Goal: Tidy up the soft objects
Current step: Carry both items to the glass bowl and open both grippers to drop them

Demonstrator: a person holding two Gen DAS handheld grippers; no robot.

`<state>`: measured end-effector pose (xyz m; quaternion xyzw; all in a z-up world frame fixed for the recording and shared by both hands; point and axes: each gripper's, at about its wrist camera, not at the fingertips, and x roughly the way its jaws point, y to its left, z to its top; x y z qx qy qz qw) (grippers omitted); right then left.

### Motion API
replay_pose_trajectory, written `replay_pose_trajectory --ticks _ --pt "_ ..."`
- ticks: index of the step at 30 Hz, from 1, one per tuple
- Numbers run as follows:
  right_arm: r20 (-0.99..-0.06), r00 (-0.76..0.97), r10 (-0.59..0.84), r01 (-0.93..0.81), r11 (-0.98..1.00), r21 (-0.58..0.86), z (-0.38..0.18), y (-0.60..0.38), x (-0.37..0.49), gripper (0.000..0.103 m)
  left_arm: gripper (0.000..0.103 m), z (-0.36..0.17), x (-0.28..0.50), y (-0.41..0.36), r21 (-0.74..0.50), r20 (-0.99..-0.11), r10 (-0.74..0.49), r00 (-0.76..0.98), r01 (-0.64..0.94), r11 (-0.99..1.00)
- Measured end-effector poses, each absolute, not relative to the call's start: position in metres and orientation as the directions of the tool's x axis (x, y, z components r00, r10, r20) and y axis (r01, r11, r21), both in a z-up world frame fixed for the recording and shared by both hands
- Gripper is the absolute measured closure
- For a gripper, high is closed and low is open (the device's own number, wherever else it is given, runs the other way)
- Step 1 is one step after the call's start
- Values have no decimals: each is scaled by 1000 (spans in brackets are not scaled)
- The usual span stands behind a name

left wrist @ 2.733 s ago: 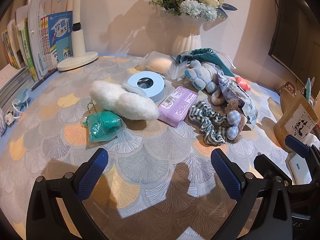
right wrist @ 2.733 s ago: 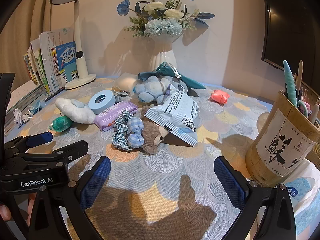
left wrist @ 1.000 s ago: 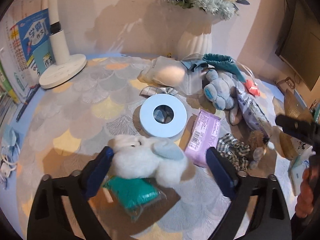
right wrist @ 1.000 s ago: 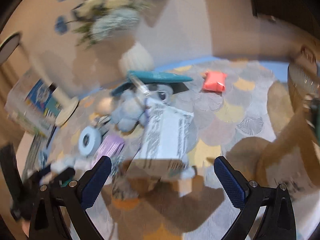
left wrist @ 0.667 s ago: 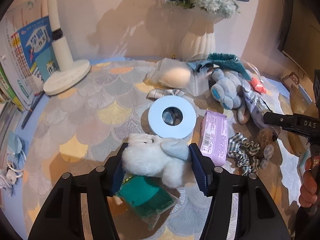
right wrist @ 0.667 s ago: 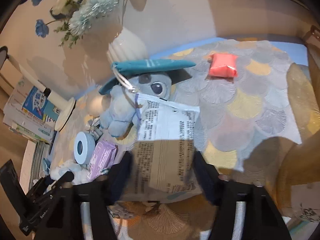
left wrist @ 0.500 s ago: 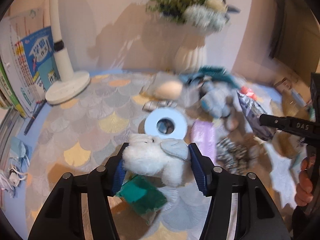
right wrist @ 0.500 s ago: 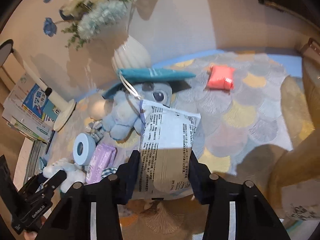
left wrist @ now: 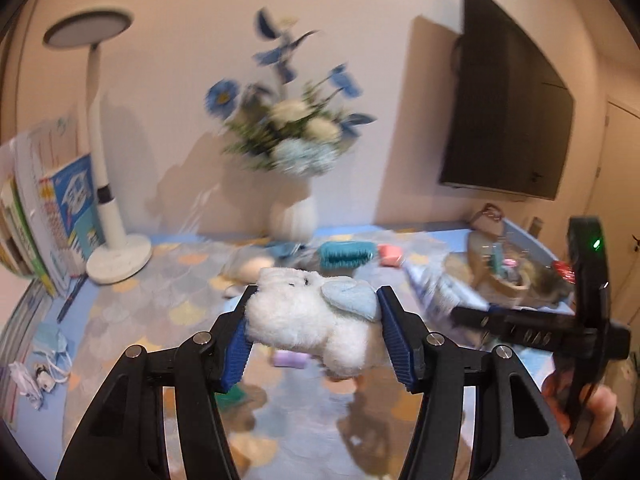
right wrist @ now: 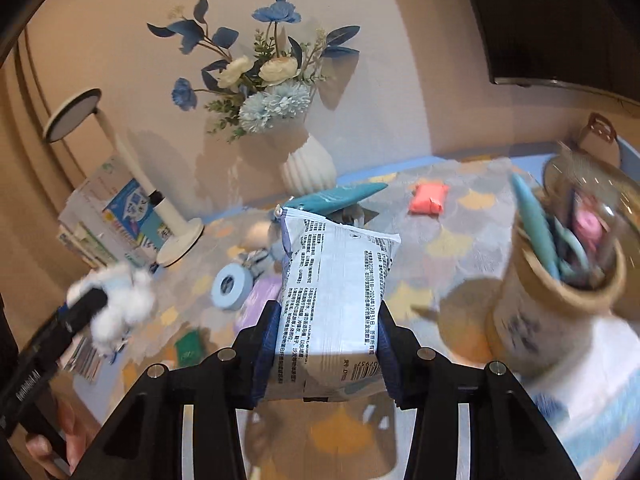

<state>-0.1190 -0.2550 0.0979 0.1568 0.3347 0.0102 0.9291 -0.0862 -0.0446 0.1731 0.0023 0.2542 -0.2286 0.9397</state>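
My left gripper [left wrist: 316,332] is shut on a white fluffy plush toy [left wrist: 308,320] with a pale blue ear and holds it well above the table; the toy also shows in the right wrist view [right wrist: 120,300]. My right gripper [right wrist: 326,344] is shut on a white and blue printed soft packet [right wrist: 334,300], lifted off the table; the packet shows blurred in the left wrist view [left wrist: 440,292]. On the patterned table [right wrist: 460,240] lie a purple pack [right wrist: 260,296], a blue tape roll [right wrist: 232,286], a green pouch [right wrist: 188,344], a teal drawstring bag [right wrist: 340,196] and a coral pouch [right wrist: 429,198].
A white vase of blue flowers [right wrist: 308,168] stands at the back wall. A white desk lamp [left wrist: 116,248] and books [left wrist: 36,216] are at the left. A bamboo pen holder [right wrist: 556,296] stands at the right. A dark screen [left wrist: 504,120] hangs on the wall.
Both grippers closed on their objects and lifted them off the table: the left raised the white plush, the right raised the printed packet. Both views tilted up toward the wall.
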Motion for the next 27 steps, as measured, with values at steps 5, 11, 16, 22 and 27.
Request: replay_pose_trajectory --ticks 5,11,16,22,27 --pt "-636 756 156 96 934 343 96 -273 -160 59 48 178 -113 -84 -94 -472 -478 740 497 862" --pt "-632 760 151 96 936 339 108 -294 -212 59 48 170 -136 -135 -108 -505 -539 675 570 815" --pt "-615 785 68 119 959 257 131 -315 -257 59 47 169 -157 -170 -99 -513 -576 637 623 776" --pt "-636 771 48 116 970 214 135 -347 -289 59 47 167 -169 -162 -88 -520 -549 655 598 797" --pt "-617 787 -2 167 963 210 144 -376 -308 59 47 179 -165 -139 -116 -505 -530 682 555 824"
